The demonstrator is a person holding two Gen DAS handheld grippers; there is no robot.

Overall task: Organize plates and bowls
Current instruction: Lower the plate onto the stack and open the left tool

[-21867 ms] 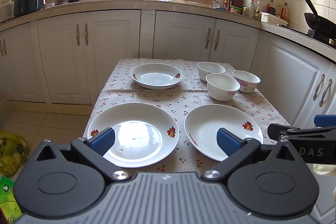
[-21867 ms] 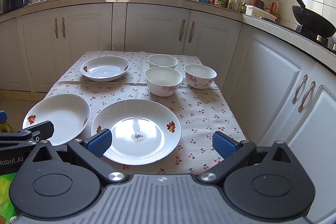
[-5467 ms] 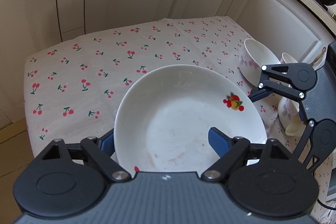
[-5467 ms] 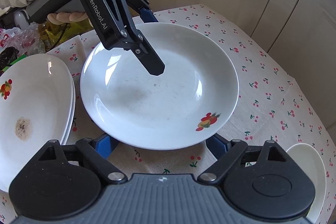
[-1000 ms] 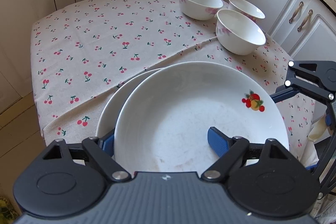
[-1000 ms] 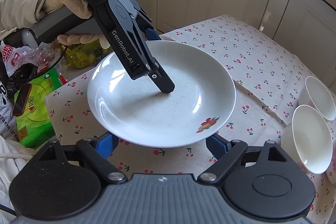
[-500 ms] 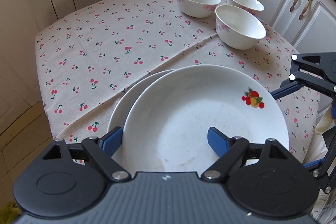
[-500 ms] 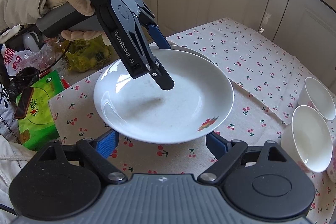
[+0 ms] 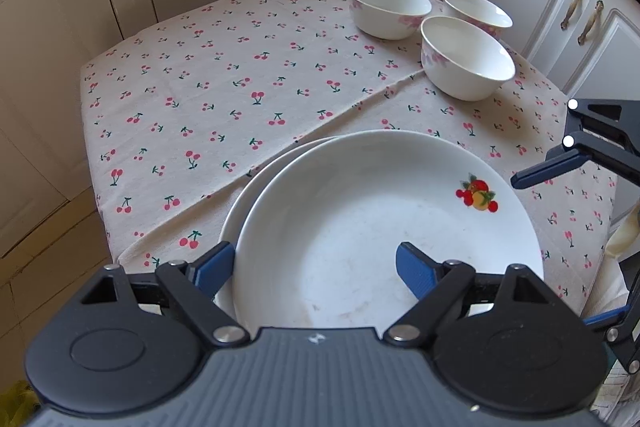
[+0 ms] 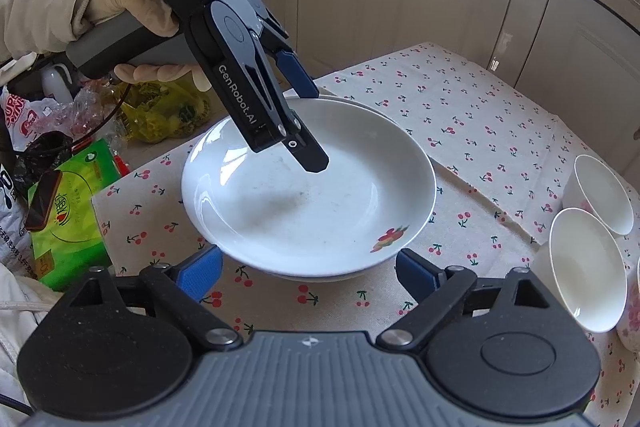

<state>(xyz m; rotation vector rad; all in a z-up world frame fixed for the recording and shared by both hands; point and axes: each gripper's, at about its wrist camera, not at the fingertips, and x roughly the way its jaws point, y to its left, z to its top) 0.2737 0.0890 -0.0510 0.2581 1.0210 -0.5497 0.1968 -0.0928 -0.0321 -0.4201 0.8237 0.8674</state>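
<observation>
The left gripper (image 9: 316, 263) straddles the near rim of the top plate (image 9: 384, 227), jaws apart rather than pinching, so the plate seems set on the stack at the near edge of the tabletop (image 9: 224, 75). To finish well, I'd nudge it square first, since it sits off-centre, then draw back level. The right gripper (image 10: 308, 271) hovers spread wide, holding nothing. I count at least two plates stacked, the lower plate (image 9: 256, 175) peeking out left. Farther back, three bowls (image 9: 466, 57) cluster together.
</observation>
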